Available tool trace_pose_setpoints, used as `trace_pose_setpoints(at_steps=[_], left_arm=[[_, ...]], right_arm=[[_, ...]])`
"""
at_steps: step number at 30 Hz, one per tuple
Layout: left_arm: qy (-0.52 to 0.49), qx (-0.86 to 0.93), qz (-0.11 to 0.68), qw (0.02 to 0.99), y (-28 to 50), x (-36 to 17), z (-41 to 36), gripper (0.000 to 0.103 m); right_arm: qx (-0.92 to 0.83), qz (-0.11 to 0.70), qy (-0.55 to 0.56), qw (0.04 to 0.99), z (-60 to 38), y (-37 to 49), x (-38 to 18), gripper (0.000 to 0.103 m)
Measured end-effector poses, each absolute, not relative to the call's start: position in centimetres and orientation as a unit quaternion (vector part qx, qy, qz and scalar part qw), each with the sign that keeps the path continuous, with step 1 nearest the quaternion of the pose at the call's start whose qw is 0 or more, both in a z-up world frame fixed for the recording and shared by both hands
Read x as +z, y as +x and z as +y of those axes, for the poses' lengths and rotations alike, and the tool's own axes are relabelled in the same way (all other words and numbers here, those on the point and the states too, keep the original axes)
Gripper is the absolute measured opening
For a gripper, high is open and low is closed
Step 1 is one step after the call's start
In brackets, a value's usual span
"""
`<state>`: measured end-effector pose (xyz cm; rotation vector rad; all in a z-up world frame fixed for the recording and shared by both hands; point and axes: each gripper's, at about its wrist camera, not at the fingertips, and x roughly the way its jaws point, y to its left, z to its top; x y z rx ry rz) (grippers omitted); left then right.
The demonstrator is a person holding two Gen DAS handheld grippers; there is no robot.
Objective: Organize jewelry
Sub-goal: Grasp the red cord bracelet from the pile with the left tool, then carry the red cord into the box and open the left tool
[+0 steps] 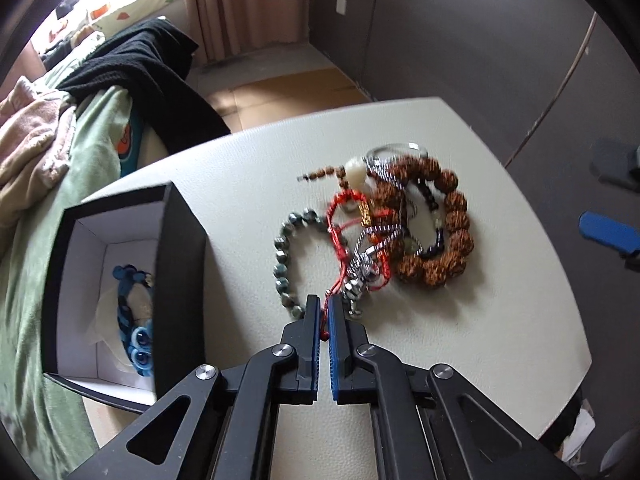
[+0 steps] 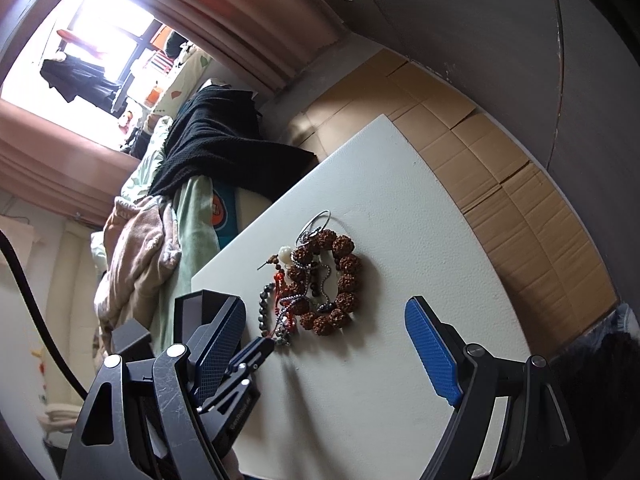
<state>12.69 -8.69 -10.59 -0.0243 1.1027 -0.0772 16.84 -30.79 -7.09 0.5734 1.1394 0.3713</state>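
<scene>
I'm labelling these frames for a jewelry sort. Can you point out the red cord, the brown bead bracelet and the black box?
red cord (image 1: 335, 236): left wrist view, on its middle strands.
brown bead bracelet (image 2: 347, 265): right wrist view, on a far-side bead.
black box (image 1: 182, 264): left wrist view, on its right outer wall.

black tongs (image 1: 324, 312), blue ribbed pads (image 2: 430, 350), perhaps rubber
</scene>
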Motion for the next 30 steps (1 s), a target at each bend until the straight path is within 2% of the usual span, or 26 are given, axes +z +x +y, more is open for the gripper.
trace_pose_setpoints(at_steps=[11, 25, 27, 30], left_arm=[[-0.099, -0.04, 0.424, 0.9, 10.5, -3.9, -5.2, 0.003], [-0.16, -0.038, 0.359, 0.919, 8.2, 0.1, -1.3, 0.003], [-0.172, -0.033, 0.352, 0.919, 8.1, 0.4, -0.6, 0.003], [-0.188, -0.028, 0.345, 0.919, 7.8, 0.7, 0.6, 0.003]], right_arm=[[0.182, 0.538, 0.247, 0.785, -29.3, 16.8, -7.4, 0.082], [0.217, 0.56, 0.22, 0.769, -24.9, 16.5, -8.7, 0.082], [0.226, 0.565, 0.214, 0.764, -23.8, 16.4, -9.1, 0.081], [0.236, 0.576, 0.197, 0.758, -21.9, 16.3, -9.9, 0.068]])
